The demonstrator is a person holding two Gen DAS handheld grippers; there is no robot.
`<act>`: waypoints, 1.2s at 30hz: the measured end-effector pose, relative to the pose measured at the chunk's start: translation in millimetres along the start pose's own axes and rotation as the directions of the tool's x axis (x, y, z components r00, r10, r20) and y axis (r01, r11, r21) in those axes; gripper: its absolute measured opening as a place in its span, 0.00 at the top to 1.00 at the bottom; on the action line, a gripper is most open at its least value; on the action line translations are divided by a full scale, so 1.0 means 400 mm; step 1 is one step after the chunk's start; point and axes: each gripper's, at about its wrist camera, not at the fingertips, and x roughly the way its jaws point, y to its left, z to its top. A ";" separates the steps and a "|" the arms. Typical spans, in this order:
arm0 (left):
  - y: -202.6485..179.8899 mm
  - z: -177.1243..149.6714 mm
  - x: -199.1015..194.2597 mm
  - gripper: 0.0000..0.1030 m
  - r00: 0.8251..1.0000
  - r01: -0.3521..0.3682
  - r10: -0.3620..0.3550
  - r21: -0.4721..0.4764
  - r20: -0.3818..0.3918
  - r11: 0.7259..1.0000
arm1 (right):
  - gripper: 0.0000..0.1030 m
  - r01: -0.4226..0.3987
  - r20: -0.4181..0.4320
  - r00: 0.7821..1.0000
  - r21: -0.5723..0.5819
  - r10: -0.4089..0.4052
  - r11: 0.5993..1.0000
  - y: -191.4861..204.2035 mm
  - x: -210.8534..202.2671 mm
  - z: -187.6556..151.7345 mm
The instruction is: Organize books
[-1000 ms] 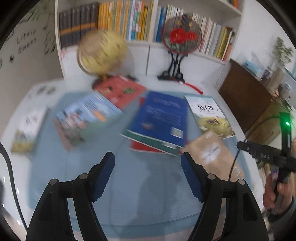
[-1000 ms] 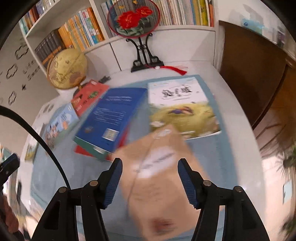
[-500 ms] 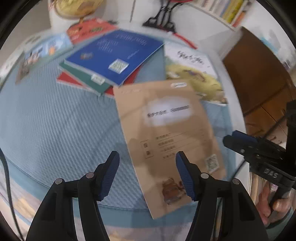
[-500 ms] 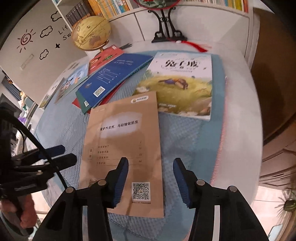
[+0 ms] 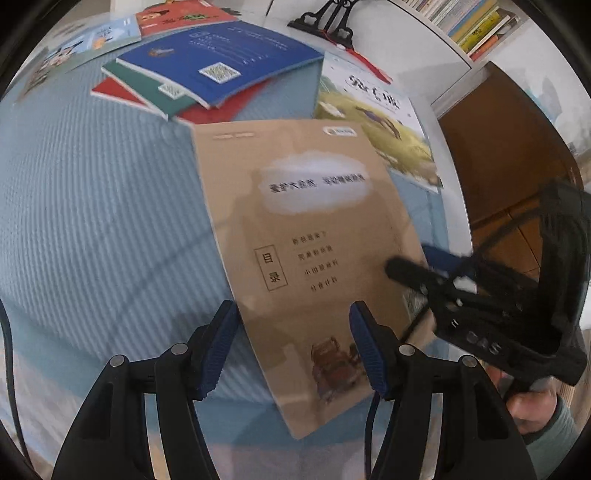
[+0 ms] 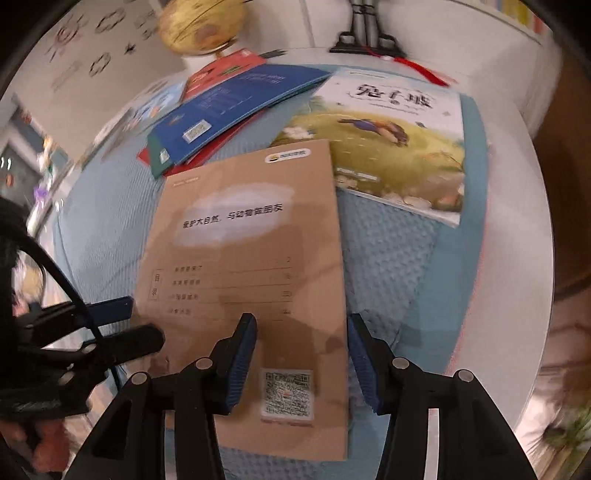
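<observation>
Round white table (image 6: 517, 177) under a ribbed pale-blue cloth (image 5: 96, 206), low white cabinet and bookshelf behind; all entries below lie on the cloth.

Item 1, nearest: tan kraft-paper booklet with a white cloud title patch and a code square (image 6: 255, 258), one, flat, face up, at the near edge. My left claw (image 5: 291, 347) hangs over its lower left part, jaws part-open, one blue pad off the left edge, the other above the cover; nothing gripped. My right claw (image 6: 301, 362) hangs over its lower right corner, jaws narrower and astride the right edge, likewise holding nothing. Both pairs of jaws have just been closing down somewhat, with the booklet's edges beneath them.

Item 2: picture book with a white title band over a yellow-green meadow (image 6: 391, 147), one, touching the booklet's far right corner.

Item 3: fanned pile with a blue softcover book (image 5: 221, 59) on top, green (image 5: 147, 86) beneath, red (image 5: 118, 92) lowest: three counted.

Item 4: red-covered book (image 5: 177, 14), one.

Item 5: pale illustrated book (image 5: 92, 40), one; something blurred lies beyond it at the far left, which I cannot count.

Item 6: yellow-brown globe (image 6: 199, 26), one; black stand (image 5: 328, 20), one.

Status, my judgement: sorting barely begun; seven books counted, scattered, none yet squared up; booklet is first for lifting.
</observation>
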 end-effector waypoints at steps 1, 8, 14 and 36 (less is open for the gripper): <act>-0.010 -0.011 0.000 0.43 1.000 -0.017 0.017 0.004 -0.001 1.000 | 0.52 -0.013 -0.009 1.000 -0.015 0.012 1.000 -0.006 0.000 0.001; -0.051 -0.070 0.003 0.48 0.991 -0.129 0.132 -0.071 0.030 0.989 | 0.55 -0.095 -0.029 0.995 -0.128 0.092 0.987 -0.029 -0.003 -0.006; -0.059 -0.070 0.009 0.48 0.983 -0.173 0.178 -0.113 0.033 0.978 | 0.54 -0.165 -0.045 0.986 -0.156 0.160 0.974 -0.044 0.002 -0.007; -0.008 -0.056 -0.002 0.48 1.000 -0.024 0.025 -0.153 0.004 0.988 | 0.53 -0.645 -0.035 0.744 0.223 0.667 0.731 -0.173 0.007 0.006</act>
